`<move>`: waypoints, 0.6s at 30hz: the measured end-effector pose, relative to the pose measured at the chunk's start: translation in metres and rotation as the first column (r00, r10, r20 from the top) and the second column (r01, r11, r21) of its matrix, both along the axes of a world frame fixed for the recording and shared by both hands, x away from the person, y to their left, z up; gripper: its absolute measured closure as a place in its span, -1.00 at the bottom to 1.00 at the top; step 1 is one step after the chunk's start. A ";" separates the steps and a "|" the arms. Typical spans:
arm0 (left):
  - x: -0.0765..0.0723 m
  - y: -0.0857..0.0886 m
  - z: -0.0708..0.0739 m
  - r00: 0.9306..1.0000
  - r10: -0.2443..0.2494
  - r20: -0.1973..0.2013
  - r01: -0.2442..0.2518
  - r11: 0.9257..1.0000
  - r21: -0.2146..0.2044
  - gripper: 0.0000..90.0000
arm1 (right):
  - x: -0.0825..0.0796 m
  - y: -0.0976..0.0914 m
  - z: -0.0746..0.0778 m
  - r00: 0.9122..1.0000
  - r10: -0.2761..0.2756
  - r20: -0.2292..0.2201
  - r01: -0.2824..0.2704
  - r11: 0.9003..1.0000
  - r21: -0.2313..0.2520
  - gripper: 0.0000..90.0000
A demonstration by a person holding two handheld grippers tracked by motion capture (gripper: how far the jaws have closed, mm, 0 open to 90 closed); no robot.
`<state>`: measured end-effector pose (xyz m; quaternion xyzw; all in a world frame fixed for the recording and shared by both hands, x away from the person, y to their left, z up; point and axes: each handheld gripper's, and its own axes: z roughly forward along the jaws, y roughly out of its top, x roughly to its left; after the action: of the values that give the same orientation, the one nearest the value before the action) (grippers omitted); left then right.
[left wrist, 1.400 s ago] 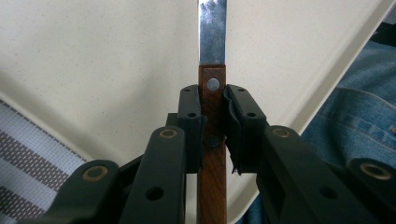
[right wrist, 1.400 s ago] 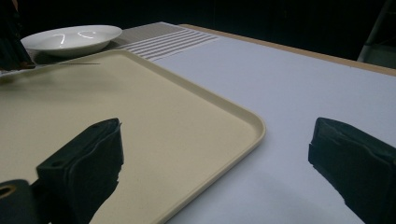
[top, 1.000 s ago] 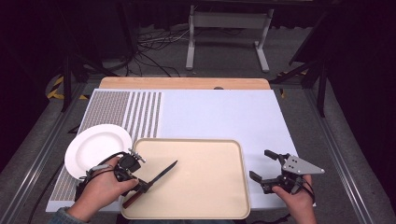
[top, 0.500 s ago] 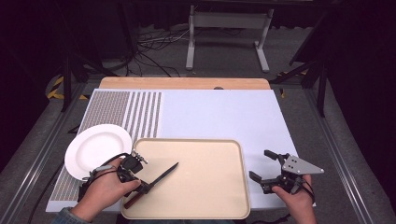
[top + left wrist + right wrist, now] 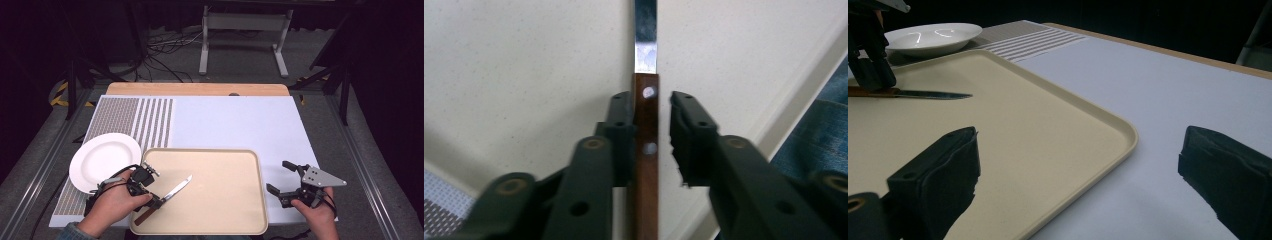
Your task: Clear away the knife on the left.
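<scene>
left claw [image 5: 653, 125] slightly parted, straddling the knife [image 5: 646, 145] handle, one jaw touching; right claw [image 5: 287, 180] wide, empty.

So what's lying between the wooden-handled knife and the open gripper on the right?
Bare beige plastic tray, then its rim, in the high view; nothing else lies between the wooden-handled knife and the right gripper.

The left gripper [image 5: 653, 122] reaches down over a knife with a brown wooden handle [image 5: 646, 165] bearing two silver rivets, its two black jaws standing either side of the handle: one jaw touches it, the other stands just apart with a thin gap. The knife's steel blade [image 5: 645, 35] runs straight on from the handle toward the top edge. The knife lies on a speckled beige tray [image 5: 524, 75], whose raised rim runs diagonally to the handle's right, with blue fabric [image 5: 819, 120] beyond it.
</scene>
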<state>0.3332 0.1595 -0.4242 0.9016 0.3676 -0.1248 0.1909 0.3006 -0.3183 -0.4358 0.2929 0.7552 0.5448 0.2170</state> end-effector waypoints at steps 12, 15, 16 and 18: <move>-0.003 0.000 0.014 0.954 -0.082 0.288 0.088 0.996 -0.007 -0.40 | 0.000 0.000 0.000 1.000 -0.002 -0.004 0.002 1.000 -0.003 -0.92; -0.006 -0.004 0.017 0.926 -0.114 0.360 0.135 0.990 -0.033 -0.43 | 0.000 0.000 -0.001 1.000 0.001 -0.004 -0.001 1.000 -0.002 -0.92; -0.007 -0.005 0.018 0.912 -0.133 0.387 0.159 0.987 -0.036 -0.41 | 0.000 0.000 -0.001 1.000 0.001 -0.003 -0.001 1.000 -0.002 -0.92; -0.008 -0.007 0.019 0.897 -0.162 0.411 0.199 0.979 -0.048 -0.30 | 0.000 0.000 -0.001 1.000 0.001 -0.002 -0.001 1.000 -0.002 -0.92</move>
<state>0.3252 0.1522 -0.4050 0.9285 0.2291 0.0313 0.2905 0.3008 -0.3181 -0.4364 0.2931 0.7560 0.5438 0.2162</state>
